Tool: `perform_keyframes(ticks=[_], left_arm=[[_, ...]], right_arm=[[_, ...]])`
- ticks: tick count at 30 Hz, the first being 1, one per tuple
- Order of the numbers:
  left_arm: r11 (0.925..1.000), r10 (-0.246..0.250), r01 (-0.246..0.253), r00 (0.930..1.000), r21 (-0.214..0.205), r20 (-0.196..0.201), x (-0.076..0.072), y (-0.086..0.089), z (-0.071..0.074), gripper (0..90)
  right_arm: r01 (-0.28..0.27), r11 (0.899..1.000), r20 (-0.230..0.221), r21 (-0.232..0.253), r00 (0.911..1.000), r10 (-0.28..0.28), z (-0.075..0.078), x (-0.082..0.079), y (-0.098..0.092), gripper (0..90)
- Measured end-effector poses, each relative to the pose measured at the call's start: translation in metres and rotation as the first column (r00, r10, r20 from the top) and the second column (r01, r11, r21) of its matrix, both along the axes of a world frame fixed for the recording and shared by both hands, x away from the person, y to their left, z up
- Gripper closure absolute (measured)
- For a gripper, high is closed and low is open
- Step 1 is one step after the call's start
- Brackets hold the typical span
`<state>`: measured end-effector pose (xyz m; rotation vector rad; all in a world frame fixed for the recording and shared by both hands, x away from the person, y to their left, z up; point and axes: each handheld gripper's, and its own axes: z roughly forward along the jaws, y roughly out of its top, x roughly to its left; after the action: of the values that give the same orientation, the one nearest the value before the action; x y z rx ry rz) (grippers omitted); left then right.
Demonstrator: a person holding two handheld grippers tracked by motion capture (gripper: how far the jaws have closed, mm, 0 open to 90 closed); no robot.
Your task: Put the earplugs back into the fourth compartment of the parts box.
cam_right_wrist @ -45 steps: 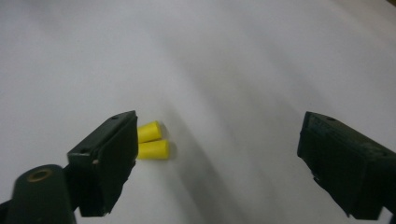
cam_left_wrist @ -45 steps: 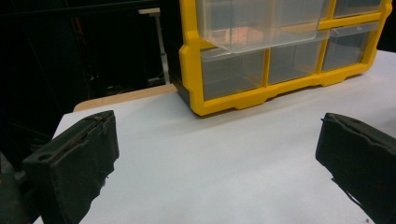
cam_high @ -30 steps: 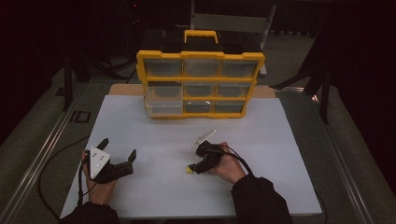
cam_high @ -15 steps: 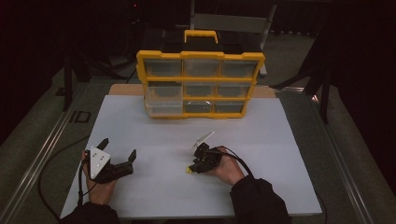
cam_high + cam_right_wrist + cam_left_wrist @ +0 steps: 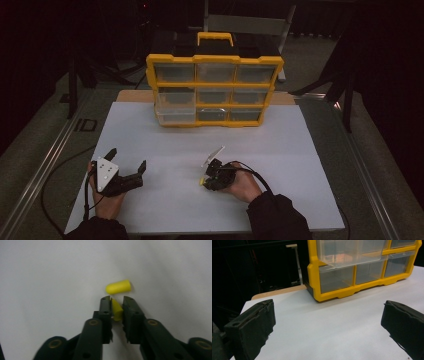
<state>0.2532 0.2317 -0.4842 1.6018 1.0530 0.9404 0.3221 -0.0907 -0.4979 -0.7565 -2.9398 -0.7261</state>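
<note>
My right gripper (image 5: 117,301) has just been closing its jaws, and they now pinch a yellow foam earplug (image 5: 116,310) between the pads, low over the white table (image 5: 300,150); a second yellow earplug (image 5: 118,287) lies loose on the sheet just beyond the jaw tips, apart from them. My left gripper (image 5: 126,161) rests on the near left of the table with its jaws spread wide and empty; ahead of both, well apart, stands the yellow drawer organiser (image 5: 215,90), one lower-left clear drawer (image 5: 172,114) pulled out a little, nothing lying between it and my hands.
</note>
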Motion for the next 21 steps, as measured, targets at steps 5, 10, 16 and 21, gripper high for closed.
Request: perform_keyframes(ticks=[5,10,16,21], left_arm=[[1.0,0.001,-0.001,1.0,0.002,0.0,0.0,0.0,0.0,0.4],[1.0,0.003,-0.003,1.0,0.002,0.002,0.0,0.0,0.0,0.4],[1.0,0.002,-0.002,1.0,0.002,0.001,0.0,0.0,0.0,0.4],[1.0,0.001,-0.001,1.0,0.003,0.001,0.0,0.0,0.0,0.4]], right_arm=[[-0.024,1.0,0.011,-0.013,0.9997,0.024,0.002,-0.004,0.001,83.7],[-0.025,1.0,0.016,-0.016,0.9996,0.025,0.005,-0.004,-0.001,84.0],[-0.007,1.0,0.03,0.001,0.9995,0.007,0.012,-0.003,-0.004,83.9],[0.015,1.0,0.035,0.011,0.9993,-0.015,0.019,-0.003,-0.008,83.8]])
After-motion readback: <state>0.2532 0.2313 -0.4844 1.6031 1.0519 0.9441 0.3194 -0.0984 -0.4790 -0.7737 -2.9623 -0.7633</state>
